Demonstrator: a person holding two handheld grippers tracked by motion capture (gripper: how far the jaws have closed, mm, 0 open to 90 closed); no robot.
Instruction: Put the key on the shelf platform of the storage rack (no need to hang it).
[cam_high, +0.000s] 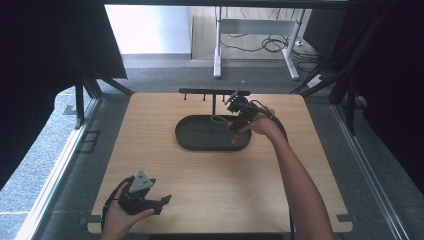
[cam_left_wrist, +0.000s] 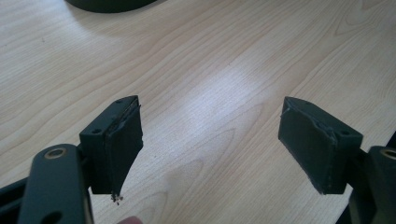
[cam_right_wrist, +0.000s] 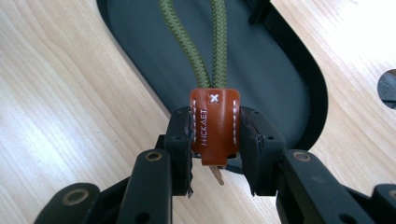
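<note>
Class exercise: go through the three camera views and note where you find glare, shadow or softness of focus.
High view: dark surroundings, daylight at the top, a soft shadow beside the black tray. Left gripper view: a pale sheen on the wooden table between the open fingers. Right gripper view: the leather tag is sharp, the green cord slightly softer.

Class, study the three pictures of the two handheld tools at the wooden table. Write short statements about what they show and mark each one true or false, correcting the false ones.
1. The right tool grips a brown leather tab. True.
2. A red ribbon runs from the tab. False: it is an olive green cord.
3. The left tool is open with nothing between its jaws. True.
4. The dark oval tray sits on the floor. False: it sits on the wooden table.
</note>
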